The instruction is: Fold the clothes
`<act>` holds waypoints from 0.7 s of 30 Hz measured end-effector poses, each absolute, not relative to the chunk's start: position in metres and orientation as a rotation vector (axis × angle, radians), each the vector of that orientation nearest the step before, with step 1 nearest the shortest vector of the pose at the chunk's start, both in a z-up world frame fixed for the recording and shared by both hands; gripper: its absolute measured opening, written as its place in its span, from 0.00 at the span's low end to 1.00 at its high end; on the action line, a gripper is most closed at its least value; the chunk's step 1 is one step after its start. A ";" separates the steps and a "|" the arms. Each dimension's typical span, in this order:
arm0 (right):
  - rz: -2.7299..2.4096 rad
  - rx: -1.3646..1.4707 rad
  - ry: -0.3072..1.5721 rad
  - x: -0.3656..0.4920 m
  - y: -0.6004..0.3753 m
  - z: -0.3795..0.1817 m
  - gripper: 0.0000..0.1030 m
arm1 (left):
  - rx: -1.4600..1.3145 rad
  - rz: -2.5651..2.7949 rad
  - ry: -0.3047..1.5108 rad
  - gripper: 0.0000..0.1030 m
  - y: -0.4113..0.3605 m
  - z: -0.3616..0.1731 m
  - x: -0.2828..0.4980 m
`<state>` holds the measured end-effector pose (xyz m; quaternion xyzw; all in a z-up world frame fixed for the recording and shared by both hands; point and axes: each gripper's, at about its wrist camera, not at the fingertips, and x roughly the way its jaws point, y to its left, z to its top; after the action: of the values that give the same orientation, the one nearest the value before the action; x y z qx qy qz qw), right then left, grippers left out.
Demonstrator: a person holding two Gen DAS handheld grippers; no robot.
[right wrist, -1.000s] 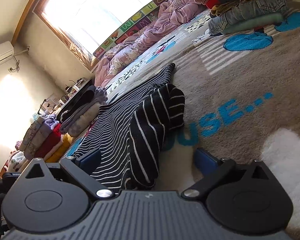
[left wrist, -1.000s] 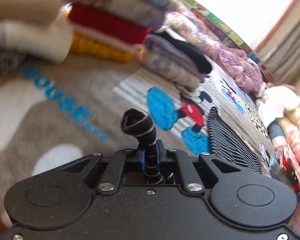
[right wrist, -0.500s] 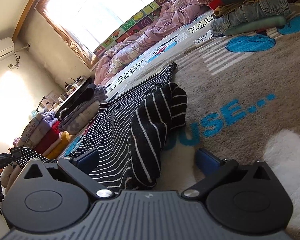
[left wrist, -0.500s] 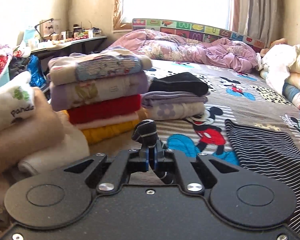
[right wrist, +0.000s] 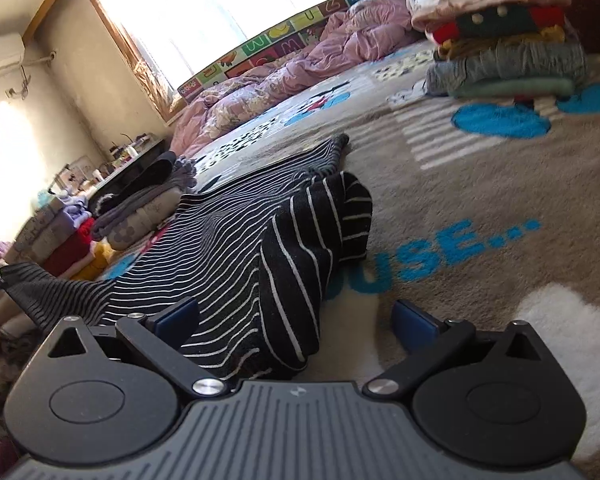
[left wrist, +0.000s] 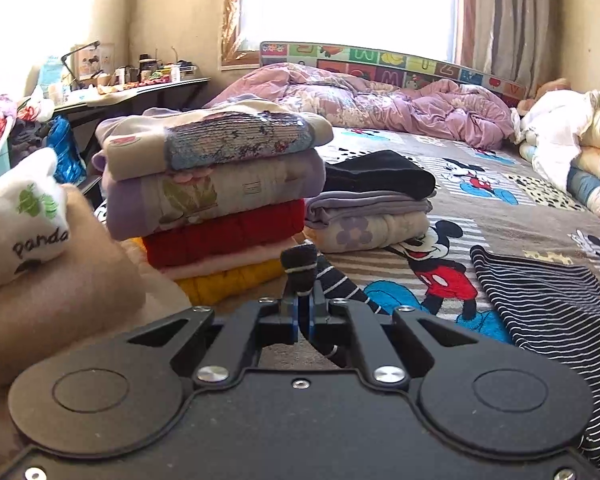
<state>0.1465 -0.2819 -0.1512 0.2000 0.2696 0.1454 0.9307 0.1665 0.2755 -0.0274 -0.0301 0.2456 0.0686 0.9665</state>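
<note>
A black garment with thin white stripes (right wrist: 236,240) lies spread on the Mickey Mouse bed cover; its body also shows in the left wrist view (left wrist: 548,304). My left gripper (left wrist: 303,312) is shut on a bunched end of the striped garment (left wrist: 300,264) and holds it raised above the bed. In the right wrist view that lifted end (right wrist: 40,292) stretches up at the far left. My right gripper (right wrist: 296,320) is open, low over the cover, with a folded-over part of the garment (right wrist: 316,240) between its blue pads (right wrist: 414,322).
A tall stack of folded clothes (left wrist: 216,192) and a lower stack (left wrist: 372,204) stand ahead of my left gripper. A beige and white pile (left wrist: 40,240) is at its left. Another folded stack (right wrist: 508,56) sits far right of my right gripper. A rumpled pink quilt (left wrist: 380,100) lies by the window.
My left gripper has lifted the pinched garment end and levelled out, now facing the stacks and window. The cloth is pulled taut at the left. My right gripper has barely moved.
</note>
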 end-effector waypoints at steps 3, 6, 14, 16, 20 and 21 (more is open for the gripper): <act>0.257 0.233 0.402 0.120 -0.262 -0.127 0.90 | -0.059 0.124 0.516 0.03 0.275 -0.035 0.172; 0.322 0.071 0.285 0.100 -0.228 -0.109 0.77 | -0.088 0.129 0.541 0.03 0.282 -0.047 0.179; 0.637 -0.449 0.214 0.080 -0.092 -0.110 0.55 | -0.232 0.116 0.538 0.03 0.302 -0.053 0.190; 0.670 -0.557 0.239 0.083 -0.060 -0.115 0.47 | -0.238 0.106 0.534 0.03 0.302 -0.050 0.192; 0.683 -0.690 0.315 0.098 -0.017 -0.129 0.40 | -0.243 0.083 0.528 0.03 0.304 -0.046 0.197; 0.686 -0.697 0.336 0.103 -0.013 -0.132 0.35 | -0.245 0.076 0.526 0.03 0.304 -0.045 0.198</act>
<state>0.1027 -0.0128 -0.1319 -0.3332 0.1606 0.3280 0.8693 0.1979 0.3041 -0.0454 -0.1209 0.2591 0.0375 0.9575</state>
